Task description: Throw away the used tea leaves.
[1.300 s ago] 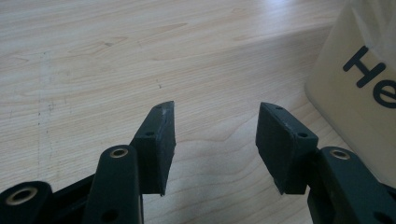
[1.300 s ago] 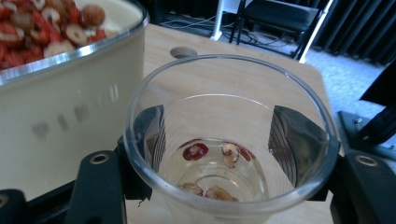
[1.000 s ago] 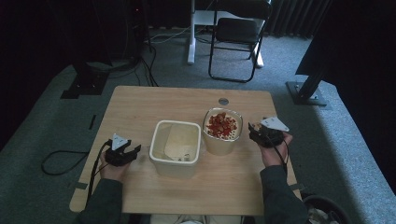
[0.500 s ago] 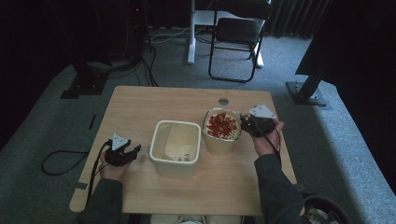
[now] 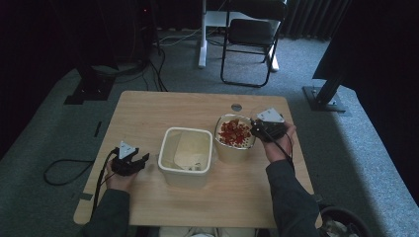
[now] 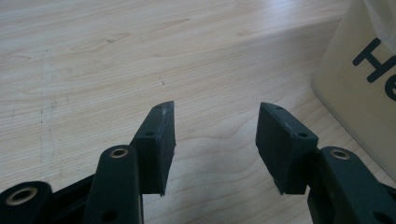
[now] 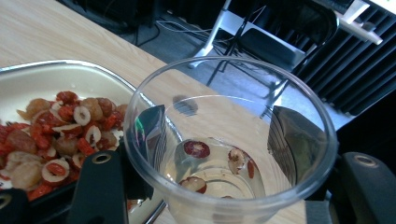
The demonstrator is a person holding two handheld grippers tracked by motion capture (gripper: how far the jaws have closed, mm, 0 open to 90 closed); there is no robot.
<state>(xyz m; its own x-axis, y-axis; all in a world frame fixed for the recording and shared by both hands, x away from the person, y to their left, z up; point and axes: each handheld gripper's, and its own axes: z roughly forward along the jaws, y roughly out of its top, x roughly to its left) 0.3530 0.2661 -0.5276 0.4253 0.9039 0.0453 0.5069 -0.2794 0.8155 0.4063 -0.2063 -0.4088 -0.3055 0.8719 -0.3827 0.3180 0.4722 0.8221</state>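
My right gripper [image 5: 255,129] is shut on a clear plastic cup [image 7: 224,74], one jaw on each side of its wall, and holds it at the right rim of a cream tub [image 5: 232,150] of red and pale dried fruit [image 7: 60,135]. A few fruit slices [image 7: 197,149] lie in the cup's bottom. An empty cream tub [image 5: 185,175] with a pale liner stands left of the fruit tub. My left gripper [image 5: 142,159] rests open on the table beside the empty tub [image 6: 359,88], with nothing between its jaws [image 6: 215,112].
The wooden table [image 5: 163,108] has a small round hole [image 5: 236,107] near its far edge. A folding chair [image 5: 252,29] and stand legs are on the carpet beyond. A bin [image 5: 341,222] sits at the near right corner.
My right gripper has carried the cup left and slightly up, from beside the fruit tub to its right rim. The left gripper has stayed still.
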